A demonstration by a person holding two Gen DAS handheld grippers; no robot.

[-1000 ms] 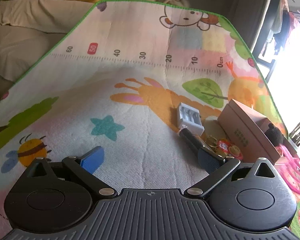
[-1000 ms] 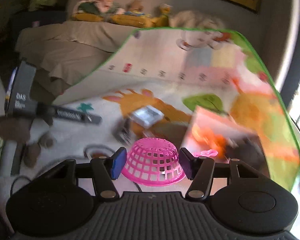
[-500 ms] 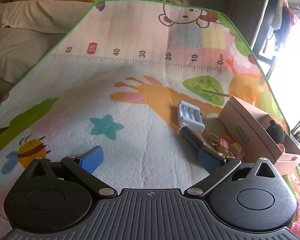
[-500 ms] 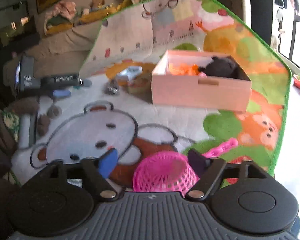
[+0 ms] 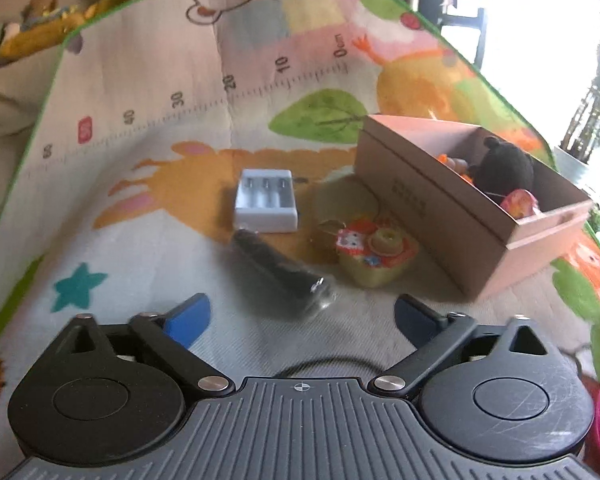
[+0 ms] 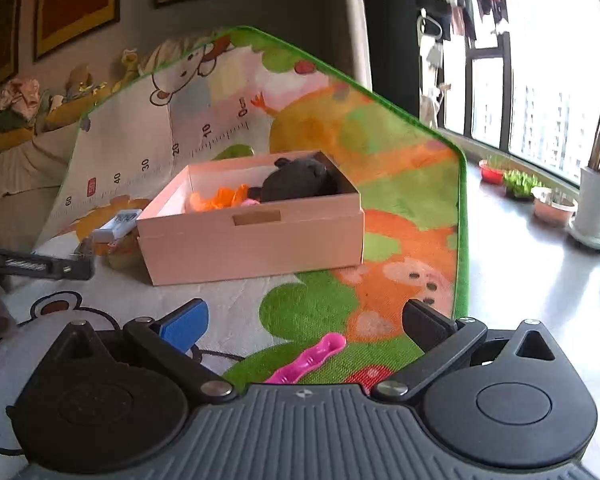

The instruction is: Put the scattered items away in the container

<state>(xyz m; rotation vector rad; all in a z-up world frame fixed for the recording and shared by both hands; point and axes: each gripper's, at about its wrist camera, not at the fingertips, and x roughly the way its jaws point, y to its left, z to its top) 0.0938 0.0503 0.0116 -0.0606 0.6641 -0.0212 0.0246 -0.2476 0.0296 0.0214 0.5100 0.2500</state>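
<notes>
Below, left wrist view: left gripper (image 5: 302, 312) spread, holding nothing; black cylinder (image 5: 281, 270) just ahead, beside battery charger (image 5: 266, 200) and toy (image 5: 374, 254); cardboard box (image 5: 440, 208) at right.
Right wrist view: right gripper (image 6: 304, 322) spread, empty; pink spoon (image 6: 310, 358) lies between fingers on play mat (image 6: 400, 184); box holds dark plush (image 6: 298, 180).

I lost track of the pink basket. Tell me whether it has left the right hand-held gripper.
Yes. The right hand-held gripper is open and empty, nearer the pink box than earlier; only a pink spoon-like piece lies between its fingers.

pink box (image 6: 256, 240), black flashlight (image 5: 280, 272) beside
</notes>
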